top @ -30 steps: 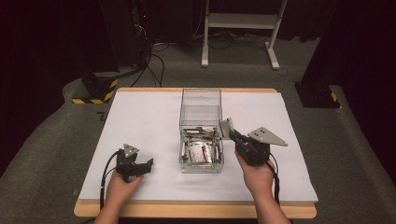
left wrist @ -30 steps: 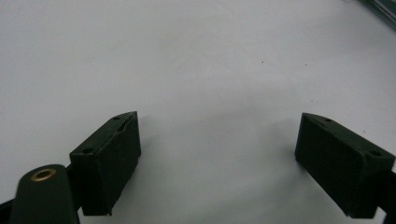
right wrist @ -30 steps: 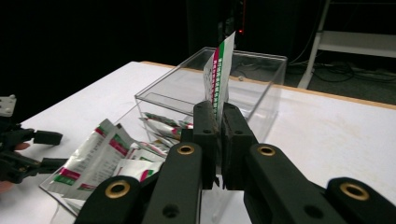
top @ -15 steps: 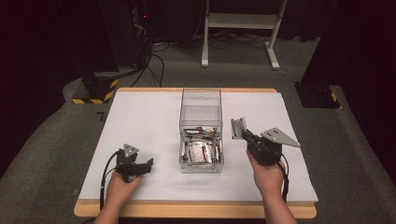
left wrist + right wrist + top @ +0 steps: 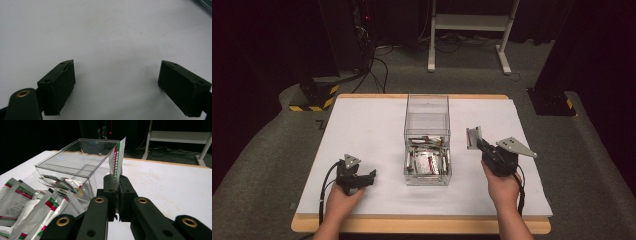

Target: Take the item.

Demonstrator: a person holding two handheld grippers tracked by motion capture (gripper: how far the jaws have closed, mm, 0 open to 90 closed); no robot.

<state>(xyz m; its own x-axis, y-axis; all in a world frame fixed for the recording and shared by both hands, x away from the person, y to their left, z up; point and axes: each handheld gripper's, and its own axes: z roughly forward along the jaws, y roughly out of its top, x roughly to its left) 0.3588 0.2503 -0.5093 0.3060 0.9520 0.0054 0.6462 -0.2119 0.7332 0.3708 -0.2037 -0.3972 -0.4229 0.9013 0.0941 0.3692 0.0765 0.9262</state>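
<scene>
The right gripper (image 5: 116, 195) pinches a sachet (image 5: 117, 160) upright, just right of the clear box (image 5: 427, 135) of sachets (image 5: 426, 161); the left gripper (image 5: 117, 85) rests spread wide on the white table (image 5: 362, 130)

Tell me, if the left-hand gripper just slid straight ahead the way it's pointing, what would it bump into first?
Probably nothing soon. The left gripper, jaws open, faces bare white table. In the high view it points right, toward the clear box, so that would likely come first, though depth is hard to judge.
</scene>
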